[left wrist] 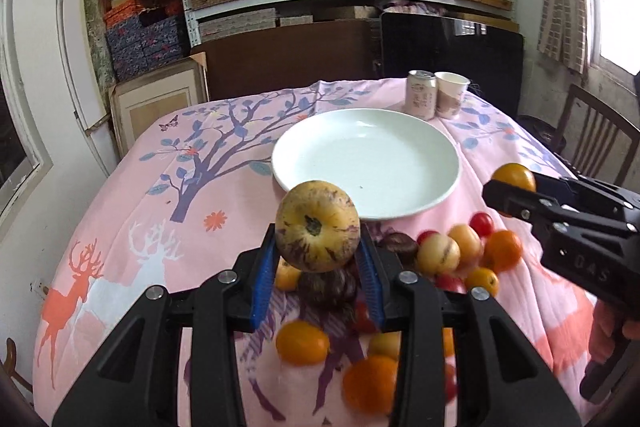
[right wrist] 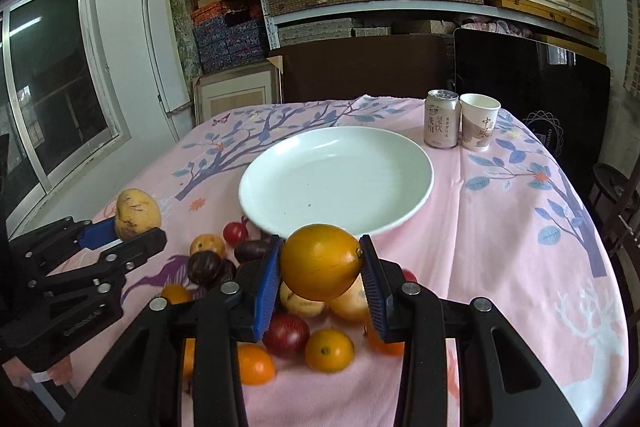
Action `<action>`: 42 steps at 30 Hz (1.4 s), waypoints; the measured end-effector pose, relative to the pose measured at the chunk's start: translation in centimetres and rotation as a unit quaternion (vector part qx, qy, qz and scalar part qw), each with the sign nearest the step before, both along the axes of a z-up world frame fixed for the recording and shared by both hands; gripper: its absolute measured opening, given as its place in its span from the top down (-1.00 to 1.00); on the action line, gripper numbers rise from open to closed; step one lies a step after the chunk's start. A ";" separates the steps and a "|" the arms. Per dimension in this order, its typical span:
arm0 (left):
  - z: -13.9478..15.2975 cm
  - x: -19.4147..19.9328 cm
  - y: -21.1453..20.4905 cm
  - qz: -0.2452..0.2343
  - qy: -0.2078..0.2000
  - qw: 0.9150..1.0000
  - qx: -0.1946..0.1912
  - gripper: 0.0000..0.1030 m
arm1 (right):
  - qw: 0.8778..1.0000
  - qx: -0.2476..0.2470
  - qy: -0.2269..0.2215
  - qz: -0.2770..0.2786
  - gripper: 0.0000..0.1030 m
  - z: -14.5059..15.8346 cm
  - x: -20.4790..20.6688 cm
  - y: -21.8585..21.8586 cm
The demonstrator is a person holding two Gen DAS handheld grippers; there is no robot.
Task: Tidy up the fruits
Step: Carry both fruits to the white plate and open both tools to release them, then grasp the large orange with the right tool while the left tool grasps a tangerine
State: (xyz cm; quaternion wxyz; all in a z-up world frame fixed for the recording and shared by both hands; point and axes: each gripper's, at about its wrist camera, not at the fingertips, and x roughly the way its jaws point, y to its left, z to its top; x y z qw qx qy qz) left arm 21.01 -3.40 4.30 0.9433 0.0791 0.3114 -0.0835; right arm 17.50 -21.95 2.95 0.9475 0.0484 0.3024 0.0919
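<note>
My left claw (left wrist: pixel 318 259) grips a yellow purple-streaked fruit (left wrist: pixel 318 225) between its blue pads, lifted above the fruit pile (left wrist: pixel 452 255). My right claw (right wrist: pixel 320 269) clamps an orange fruit (right wrist: pixel 320 261) above the same pile. Just beyond sits the white plate (right wrist: pixel 280 171) on the pink tablecloth (right wrist: pixel 500 247), a can (right wrist: pixel 441 125) and paper cup (right wrist: pixel 478 127) behind it.

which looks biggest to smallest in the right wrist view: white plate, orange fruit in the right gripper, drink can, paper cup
1. white plate, by far the widest.
2. orange fruit, held in the right gripper; it is nearest the camera, so it looks enlarged.
3. drink can and paper cup look alike, standing side by side; no ranking between them.
</note>
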 end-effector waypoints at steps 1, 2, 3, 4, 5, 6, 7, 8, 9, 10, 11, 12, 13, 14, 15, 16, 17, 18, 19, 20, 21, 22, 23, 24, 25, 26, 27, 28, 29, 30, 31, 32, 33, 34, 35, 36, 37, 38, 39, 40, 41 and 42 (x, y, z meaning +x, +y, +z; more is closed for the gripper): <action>-0.1 1.4 -0.4 0.007 0.004 1.000 -0.002 0.28 | 1.000 -0.002 -0.001 0.003 0.25 0.0 0.9 0.1; -0.2 2.7 -0.7 0.013 0.005 1.000 -0.006 0.28 | 1.000 -0.003 -0.002 0.005 0.25 0.0 1.8 0.2; -0.4 3.7 -0.9 0.018 0.002 1.000 -0.008 0.28 | 1.000 -0.007 -0.003 0.007 0.24 -0.1 2.6 0.4; -0.6 4.6 -1.1 0.022 -0.001 1.000 -0.008 0.28 | 1.000 -0.013 -0.001 0.011 0.24 -0.3 3.5 0.6; -1.0 5.5 -1.3 0.024 0.003 1.000 -0.005 0.28 | 1.000 -0.017 0.000 0.012 0.24 -0.6 4.3 0.7; -1.5 6.4 -1.5 0.021 0.012 1.000 0.000 0.28 | 1.000 -0.021 -0.001 0.015 0.24 -0.9 5.1 0.9; -1.9 7.3 -1.4 0.024 0.017 1.000 -0.003 0.29 | 0.999 -0.026 -0.003 0.025 0.24 -1.3 6.0 1.0; -2.1 8.2 -1.4 0.025 0.019 0.999 -0.012 0.29 | 0.999 -0.034 -0.004 0.034 0.24 -1.6 6.9 1.1; -2.4 9.1 -1.3 0.024 0.023 0.999 -0.017 0.29 | 0.998 -0.046 -0.006 0.038 0.24 -1.9 7.6 1.2; -2.6 9.8 -1.4 0.028 0.025 0.999 -0.016 0.29 | 0.997 -0.056 -0.005 0.043 0.24 -2.3 8.3 1.3; -2.8 10.2 -1.5 0.032 0.025 0.999 -0.013 0.29 | 0.997 -0.056 -0.002 0.052 0.24 -2.6 8.7 1.3; -3.0 10.6 -1.6 0.032 0.025 0.999 -0.009 0.29 | 0.997 -0.050 0.000 0.060 0.24 -2.9 9.0 1.2; -3.3 10.9 -1.7 0.028 0.030 0.999 -0.006 0.29 | 0.997 -0.050 0.008 0.063 0.24 -3.2 9.3 1.2; -3.5 11.1 -1.8 0.024 0.036 0.999 -0.007 0.29 | 0.996 -0.057 0.018 0.064 0.24 -3.6 9.6 1.4; -3.7 11.3 -1.9 0.020 0.040 0.999 -0.008 0.29 | 0.996 -0.063 0.022 0.061 0.24 -3.8 9.8 1.5; -3.9 11.2 -2.0 0.013 0.041 0.999 -0.009 0.29 | 0.996 -0.068 0.025 0.055 0.24 -4.1 10.0 1.7; -4.0 11.2 -2.1 0.011 0.039 0.999 -0.010 0.29 | 0.996 -0.071 0.031 0.051 0.24 -4.4 10.0 1.9; -4.3 11.2 -2.3 0.009 0.038 0.999 -0.004 0.29 | 0.996 -0.069 0.036 0.053 0.24 -4.6 10.2 2.0; -4.4 11.2 -2.4 0.007 0.038 0.999 0.002 0.29 | 0.996 -0.066 0.035 0.055 0.24 -4.8 10.1 2.0; -4.5 11.3 -2.3 0.009 0.039 0.999 0.001 0.29 | 0.996 -0.069 0.034 0.052 0.24 -4.9 10.1 2.1; -4.6 11.3 -2.3 0.010 0.041 0.999 -0.002 0.29 | 0.995 -0.074 0.035 0.050 0.24 -5.0 10.1 2.1; -4.7 11.4 -2.2 0.012 0.045 0.999 -0.006 0.29 | 0.996 -0.073 0.035 0.049 0.24 -5.0 10.1 2.1; -4.8 11.5 -2.0 0.014 0.048 0.999 -0.008 0.27 | 0.996 -0.069 0.032 0.049 0.24 -5.0 9.9 2.0; -4.9 11.6 -2.0 0.016 0.048 0.999 -0.010 0.11 | 0.996 -0.067 0.032 0.052 0.21 -5.0 9.9 2.0; -4.8 11.6 -1.9 0.020 0.043 0.999 -0.007 -0.06 | 0.996 -0.067 0.027 0.050 0.03 -4.9 9.8 1.8; -4.7 11.5 -1.8 0.039 0.033 0.999 0.008 -0.35 | 0.996 -0.072 0.016 0.041 -0.06 -4.7 9.6 1.7; -4.5 11.4 -1.4 0.054 0.024 0.998 0.016 -0.48 | 0.996 -0.075 0.007 0.037 -0.29 -4.6 9.5 1.4; -4.3 11.3 -1.0 0.061 0.016 0.998 0.014 -0.66 | 0.997 -0.074 -0.001 0.036 -0.49 -4.3 9.4 1.1; -4.0 11.1 -0.6 0.058 0.011 0.998 0.001 -0.75 | 0.997 -0.071 -0.005 0.034 -0.56 -4.1 9.3 0.8; -3.8 11.0 -0.2 0.055 0.009 0.998 -0.010 -0.78 | 0.997 -0.067 -0.006 0.032 -0.68 -4.0 9.2 0.6; -3.7 11.0 0.0 0.054 0.010 0.998 -0.021 -0.84 | 0.997 -0.064 -0.004 0.033 -0.72 -3.9 9.2 0.4; -3.6 10.9 0.1 0.052 0.013 0.998 -0.024 -0.87 | 0.997 -0.063 -0.001 0.034 -0.73 -3.8 9.2 0.3; -3.6 10.7 0.2 0.048 0.016 0.998 -0.025 -0.87 | 0.997 -0.062 0.003 0.035 -0.73 -3.9 9.2 0.2; -3.6 10.5 0.2 0.046 0.016 0.999 -0.024 -0.88 | 0.998 -0.060 0.006 0.034 -0.73 -3.9 9.1 0.1; -3.5 10.1 0.3 0.046 0.014 0.999 -0.021 -0.89 | 0.998 -0.055 0.011 0.032 -0.73 -4.0 9.1 0.0; -3.5 9.8 0.2 0.047 0.011 0.999 -0.018 -0.89 | 0.998 -0.049 0.017 0.031 -0.73 -4.1 9.0 -0.1; -3.4 9.4 0.2 0.048 0.008 0.999 -0.012 -0.90 | 0.998 -0.044 0.021 0.029 -0.73 -4.1 8.9 -0.2; -3.4 8.9 0.2 0.049 0.004 0.999 -0.003 -0.91 | 0.999 -0.040 0.024 0.027 -0.73 -4.0 8.7 -0.3; -3.3 8.2 0.3 0.054 0.000 0.998 0.011 -0.91 | 0.999 -0.039 0.027 0.025 -0.74 -3.9 8.4 -0.3; -3.3 7.5 0.5 0.055 -0.004 0.998 0.023 -0.91 | 0.999 -0.038 0.028 0.024 -0.77 -3.8 8.2 -0.4; -3.2 6.8 0.7 0.053 -0.007 0.998 0.032 -0.91 | 0.999 -0.035 0.028 0.023 -0.79 -3.6 7.7 -0.5; -3.1 6.0 1.1 0.053 -0.011 0.998 0.037 -0.91 | 0.999 -0.030 0.025 0.024 -0.85 -3.3 7.2 -0.8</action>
